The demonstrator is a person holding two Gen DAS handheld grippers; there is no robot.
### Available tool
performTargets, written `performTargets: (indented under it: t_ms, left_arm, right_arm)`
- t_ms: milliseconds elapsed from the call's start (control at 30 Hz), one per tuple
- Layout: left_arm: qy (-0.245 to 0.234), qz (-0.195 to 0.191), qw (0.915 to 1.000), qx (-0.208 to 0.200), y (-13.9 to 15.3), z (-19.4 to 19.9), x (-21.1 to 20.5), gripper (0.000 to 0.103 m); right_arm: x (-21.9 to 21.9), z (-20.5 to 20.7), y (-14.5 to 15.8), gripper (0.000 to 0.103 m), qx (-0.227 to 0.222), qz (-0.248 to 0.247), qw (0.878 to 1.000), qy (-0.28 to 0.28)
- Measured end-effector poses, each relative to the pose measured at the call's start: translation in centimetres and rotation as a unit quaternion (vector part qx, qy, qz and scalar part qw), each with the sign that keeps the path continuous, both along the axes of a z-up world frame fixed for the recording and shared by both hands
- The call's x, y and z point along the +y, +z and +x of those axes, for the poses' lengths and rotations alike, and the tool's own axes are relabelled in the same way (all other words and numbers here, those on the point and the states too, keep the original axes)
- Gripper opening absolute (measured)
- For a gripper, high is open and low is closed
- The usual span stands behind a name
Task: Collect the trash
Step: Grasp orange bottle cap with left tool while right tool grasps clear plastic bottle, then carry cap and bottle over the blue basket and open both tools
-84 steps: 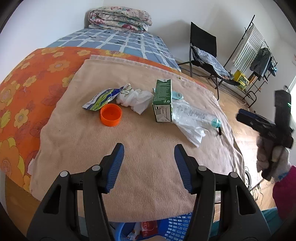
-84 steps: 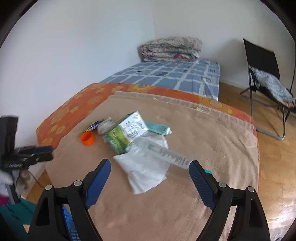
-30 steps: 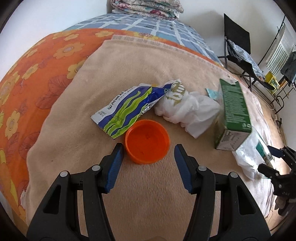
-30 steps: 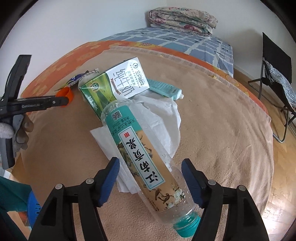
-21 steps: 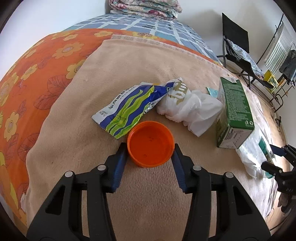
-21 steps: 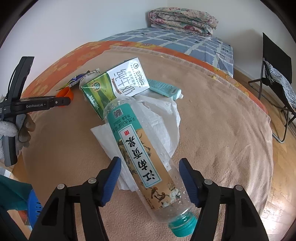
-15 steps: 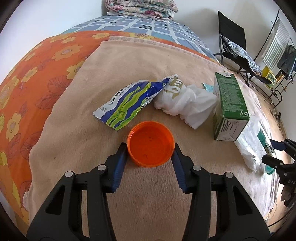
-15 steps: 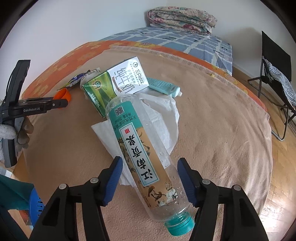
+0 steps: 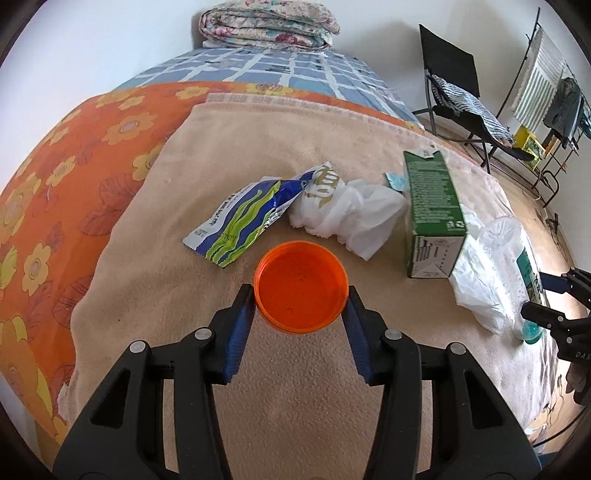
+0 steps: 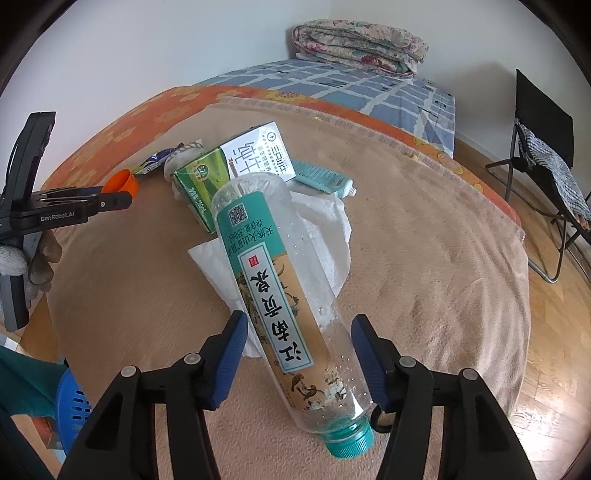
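Collecting has only begun. The left gripper point(image 9: 301, 301) is clamped on the round orange plastic lid point(image 9: 301, 287), which looks raised off the beige blanket point(image 9: 258, 147). The right gripper point(image 10: 299, 332), whose jaws have just been closing, straddles the clear plastic bottle with a teal label point(image 10: 275, 280); I cannot tell whether they grip it. The green milk carton point(image 9: 432, 206), striped wrapper point(image 9: 240, 221), crumpled white bag point(image 9: 347, 214) and blue basket point(image 10: 72, 404) below wait.

Folded quilt point(image 9: 267, 24), black chair point(image 9: 452, 81), drying rack point(image 9: 543, 70)
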State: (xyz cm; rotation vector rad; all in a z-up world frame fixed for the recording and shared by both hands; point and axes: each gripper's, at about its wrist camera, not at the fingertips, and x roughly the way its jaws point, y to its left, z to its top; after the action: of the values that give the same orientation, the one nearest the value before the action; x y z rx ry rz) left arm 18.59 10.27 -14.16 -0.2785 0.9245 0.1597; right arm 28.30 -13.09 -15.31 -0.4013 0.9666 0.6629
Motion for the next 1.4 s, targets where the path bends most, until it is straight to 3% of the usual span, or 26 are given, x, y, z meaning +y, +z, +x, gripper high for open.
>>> performTargets:
  t_ms: [400,633,867,1100,1400]
  left_arm:
    - [-0.027,0.016,0.9990,-0.032,2.9,-2.3,-2.1,0.049]
    - [-0.051,0.014,0.9974,-0.049,4.6,-4.3,-4.1,0.049]
    - [-0.090,0.015,0.9944,-0.053,5.6,-7.4,-6.9,0.049]
    - [-0.117,-0.018,0.9918,-0.048,6.2,-11.8,-8.9,0.049]
    - [-0.129,-0.045,0.9898,-0.041,5.9,-17.2,-9.8,0.049]
  right_arm:
    - [-2.2,-2.5,2.2,0.059,-0.014,0.003,1.000,-0.017]
    - [-5.5,-4.5,5.2,0.059,-0.022,0.046,0.998,-0.045]
    - [-6.7,-8.5,8.3,0.059,-0.034,0.090,0.995,-0.040]
    - [-6.5,-13.6,10.4,0.059,-0.031,0.155,0.987,-0.020]
    - [-5.3,-18.5,9.6,0.059,-0.001,0.196,0.981,0.007]
